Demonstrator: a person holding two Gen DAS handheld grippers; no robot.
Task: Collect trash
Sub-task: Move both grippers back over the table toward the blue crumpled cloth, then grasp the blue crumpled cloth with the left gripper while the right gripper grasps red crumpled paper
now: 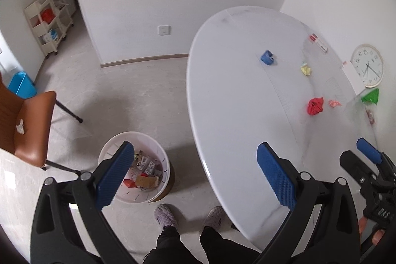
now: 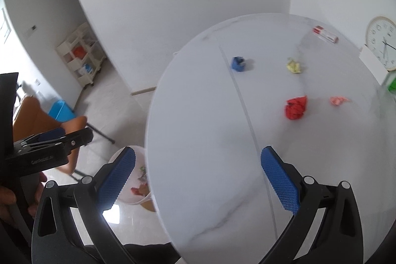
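Observation:
Crumpled trash lies on the white oval table (image 1: 230,100) (image 2: 198,130): a blue wad (image 1: 267,57) (image 2: 238,63), a yellow wad (image 1: 306,69) (image 2: 294,65), a red wad (image 1: 315,105) (image 2: 295,107) and a small pink wad (image 1: 334,103) (image 2: 339,100). A white trash bin (image 1: 158,157) (image 2: 128,197) holding scraps stands on the floor left of the table. My left gripper (image 1: 195,175) is open and empty, between the bin and the table's near edge. My right gripper (image 2: 198,177) is open and empty above the table's near edge.
A brown chair (image 1: 32,125) with a white paper scrap on its seat stands left of the bin. A wall clock (image 1: 367,65), a white box, a green item (image 1: 371,96) and a red-white tube (image 2: 325,34) sit at the table's far right. The person's feet (image 1: 165,217) are near the bin.

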